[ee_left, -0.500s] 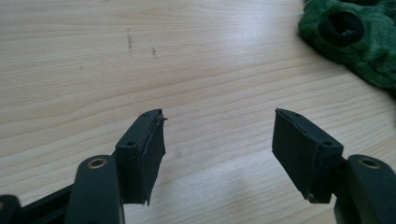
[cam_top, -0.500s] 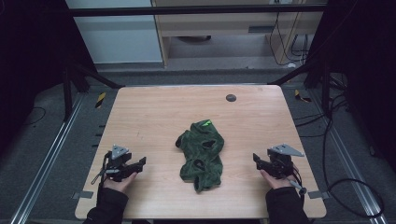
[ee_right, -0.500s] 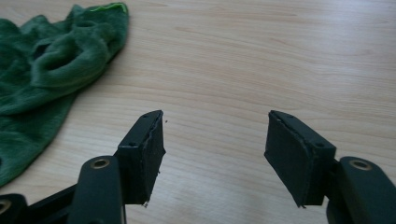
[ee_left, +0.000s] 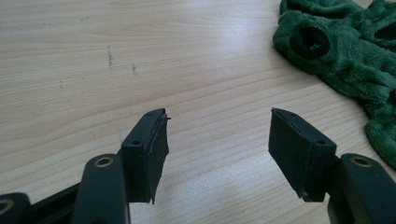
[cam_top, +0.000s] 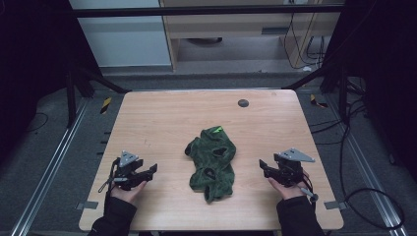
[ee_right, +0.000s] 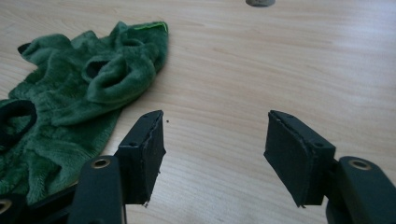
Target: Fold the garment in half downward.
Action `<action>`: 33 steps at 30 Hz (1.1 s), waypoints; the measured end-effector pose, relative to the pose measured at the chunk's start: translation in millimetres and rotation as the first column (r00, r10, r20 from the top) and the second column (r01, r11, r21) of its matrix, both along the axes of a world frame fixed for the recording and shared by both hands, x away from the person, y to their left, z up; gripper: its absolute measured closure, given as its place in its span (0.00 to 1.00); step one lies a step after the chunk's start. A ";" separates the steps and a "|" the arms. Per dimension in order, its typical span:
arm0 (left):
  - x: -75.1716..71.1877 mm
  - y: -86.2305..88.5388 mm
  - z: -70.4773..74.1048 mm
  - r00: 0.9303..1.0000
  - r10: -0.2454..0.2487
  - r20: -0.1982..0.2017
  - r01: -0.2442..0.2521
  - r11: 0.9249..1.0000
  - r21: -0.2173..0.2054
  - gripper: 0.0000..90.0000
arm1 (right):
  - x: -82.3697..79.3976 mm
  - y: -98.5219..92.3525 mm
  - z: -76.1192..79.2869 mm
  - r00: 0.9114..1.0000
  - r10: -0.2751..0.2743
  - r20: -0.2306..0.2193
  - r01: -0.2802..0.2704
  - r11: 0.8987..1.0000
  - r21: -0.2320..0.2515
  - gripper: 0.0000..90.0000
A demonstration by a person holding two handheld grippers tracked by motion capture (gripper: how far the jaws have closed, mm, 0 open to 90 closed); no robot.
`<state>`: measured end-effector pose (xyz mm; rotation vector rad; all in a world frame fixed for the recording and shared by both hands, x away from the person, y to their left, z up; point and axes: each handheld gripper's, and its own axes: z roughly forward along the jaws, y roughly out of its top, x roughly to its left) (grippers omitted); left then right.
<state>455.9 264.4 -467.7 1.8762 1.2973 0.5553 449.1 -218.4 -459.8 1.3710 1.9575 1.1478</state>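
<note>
- The table (cam_top: 157,123) under me is pale wood or wood-look laminate with fine straight grain, smooth with a soft sheen, and a few small dark scuffs show at the upper left of my left gripper view.
- The green garment (cam_top: 212,162) at the centre of the high view is thick plush cloth, fuzzy, deep-piled and matt, with a brighter green edge at its upper end.
- My left gripper (ee_left: 218,122) has matt black pads that look rubbery, the left pad's edge ragged.
- My right gripper (ee_right: 215,122) has the same dull black pads; brass-coloured rivets shine on hard, slightly glossy black arms.
- The round dark disc (cam_top: 243,103) at the upper middle looks flat and matt.
</note>
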 end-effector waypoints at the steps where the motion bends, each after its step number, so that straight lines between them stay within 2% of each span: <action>1: 0.9 0.9 0.7 1.000 0.002 0.005 -0.002 1.000 0.000 0.41 | -0.2 0.8 1.3 1.000 0.003 0.002 -0.003 1.000 0.001 0.42; 2: 0.9 1.2 1.3 1.000 0.003 0.001 -0.003 1.000 -0.001 0.41 | 0.6 1.4 2.5 1.000 0.008 0.010 -0.008 1.000 -0.012 0.43; 4: 2.7 1.7 3.0 1.000 0.006 0.013 -0.006 1.000 -0.003 0.41 | 1.3 2.1 4.3 1.000 0.015 0.009 -0.015 1.000 -0.008 0.44; 9: 9.0 -1.4 10.1 1.000 -0.005 0.008 0.005 1.000 -0.027 0.41 | 3.7 3.4 8.7 0.999 0.031 0.006 -0.031 1.000 0.002 0.47; 17: 22.2 -7.9 27.5 0.999 -0.015 0.044 0.017 0.999 -0.032 0.40 | 13.9 10.2 22.4 0.998 0.064 0.007 -0.064 0.998 0.013 0.52; 33: 43.0 -24.2 37.7 0.998 -0.023 0.063 0.025 0.999 -0.033 0.42 | 36.5 26.0 32.9 0.996 0.093 -0.001 -0.093 0.996 0.001 0.55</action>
